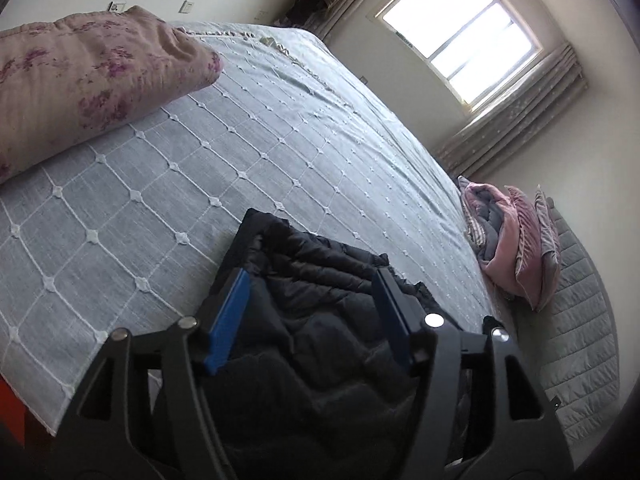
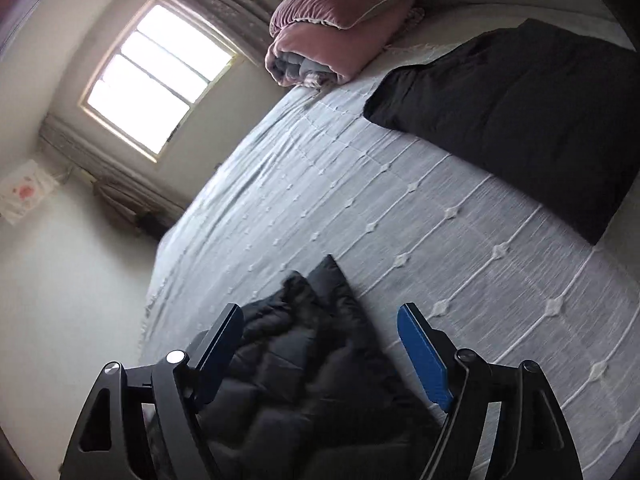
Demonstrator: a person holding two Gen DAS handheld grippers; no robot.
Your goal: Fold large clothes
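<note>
On the grey quilted bed (image 1: 168, 184), the black puffer jacket (image 1: 316, 320) lies bunched right under both your hands, its near end between the fingers of each gripper. Your left gripper (image 1: 310, 316) stands well open, pads clear of the fabric, holding nothing. Your right gripper (image 2: 320, 354) is spread wider, equally empty, with the jacket nearer its left finger. Judging by the folds, the jacket's long axis runs away from you, so both hands are equally near.
</note>
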